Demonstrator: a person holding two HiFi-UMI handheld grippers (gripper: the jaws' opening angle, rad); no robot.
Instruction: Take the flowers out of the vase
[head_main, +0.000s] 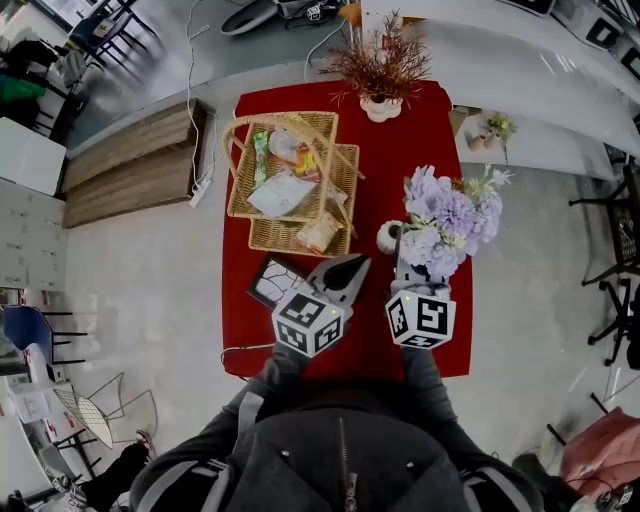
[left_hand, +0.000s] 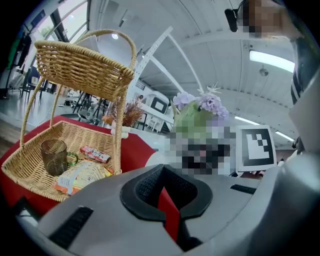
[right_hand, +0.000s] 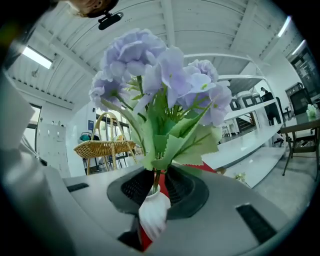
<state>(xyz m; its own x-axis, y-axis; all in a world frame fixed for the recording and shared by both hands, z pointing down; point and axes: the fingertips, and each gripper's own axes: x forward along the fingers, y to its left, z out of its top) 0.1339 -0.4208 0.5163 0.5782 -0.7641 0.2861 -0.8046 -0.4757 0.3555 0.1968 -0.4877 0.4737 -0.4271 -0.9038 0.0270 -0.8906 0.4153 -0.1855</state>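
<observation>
Over the red bench (head_main: 400, 150) the purple flowers (head_main: 452, 218) sit with stems in the small white vase (head_main: 388, 237), right tongs (right_hand: 157, 176) pinching those stems above its mouth, left tongs (left_hand: 163, 175) pressed together empty: the grasp looks made, and pulling free likely needs the vase steadied.

Pale grey floor (head_main: 140, 280) all round the red table (head_main: 400, 150). Left of it, a low wooden platform (head_main: 130, 165); beyond it, a long white counter (head_main: 500, 60). Right of it, dark chairs (head_main: 620, 250). Overhead, white beamed ceiling (left_hand: 210, 45) with lit strip lights (left_hand: 270, 60).
</observation>
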